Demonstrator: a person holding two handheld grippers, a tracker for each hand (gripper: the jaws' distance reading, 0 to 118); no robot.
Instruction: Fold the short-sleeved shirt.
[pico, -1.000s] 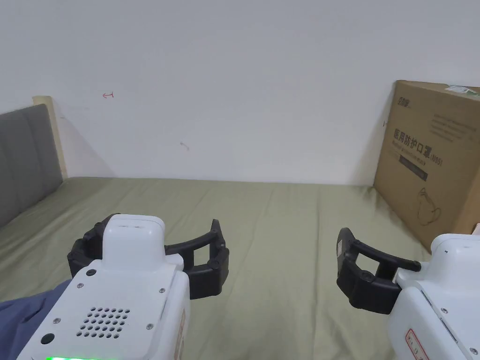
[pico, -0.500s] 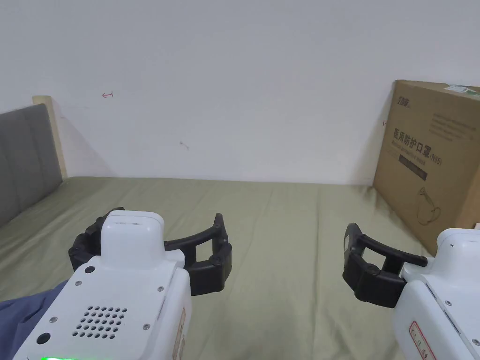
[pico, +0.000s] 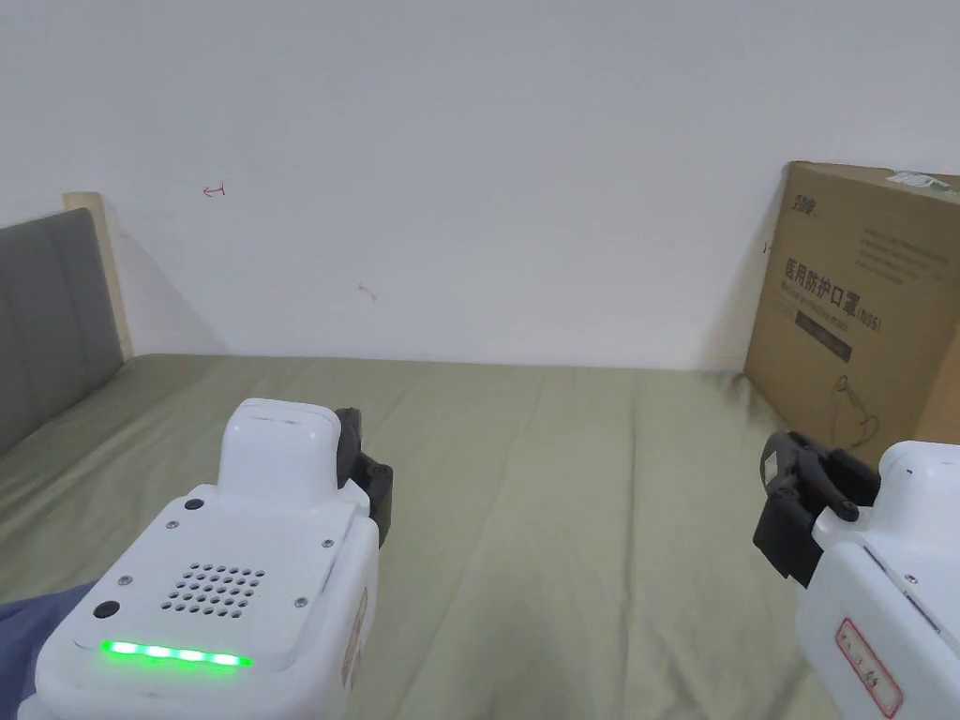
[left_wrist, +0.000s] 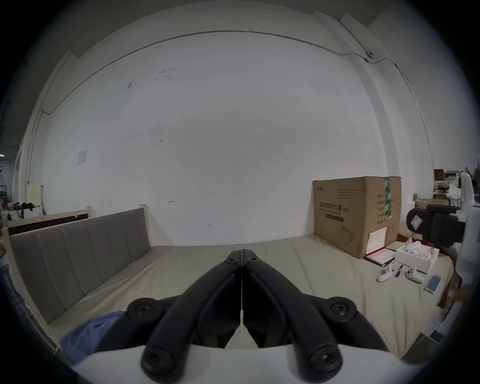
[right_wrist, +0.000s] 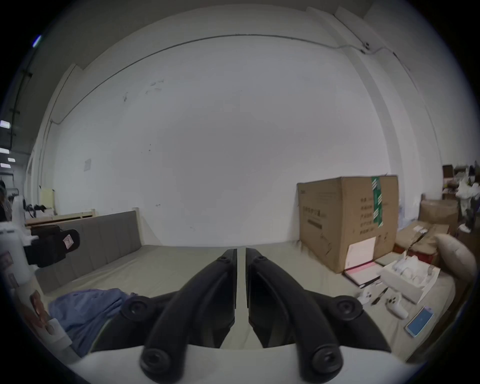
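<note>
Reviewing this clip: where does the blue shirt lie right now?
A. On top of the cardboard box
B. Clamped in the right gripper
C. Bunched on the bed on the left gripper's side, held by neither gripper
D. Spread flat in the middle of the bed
C: the blue shirt lies bunched on the green sheet beside the left gripper, whose jaws are shut on nothing; the right gripper, jaws nearly together, holds nothing either.

Left gripper (pico: 370, 487): low left above the bed, jaws drawn together, green light strip lit.
Right gripper (pico: 783, 511): low right, jaws closed, empty.
Shirt (pico: 33, 623): blue, at lower-left edge.
Bed (pico: 562, 487): olive sheet.
Cardboard box (pico: 862, 319): right, against wall.
</note>
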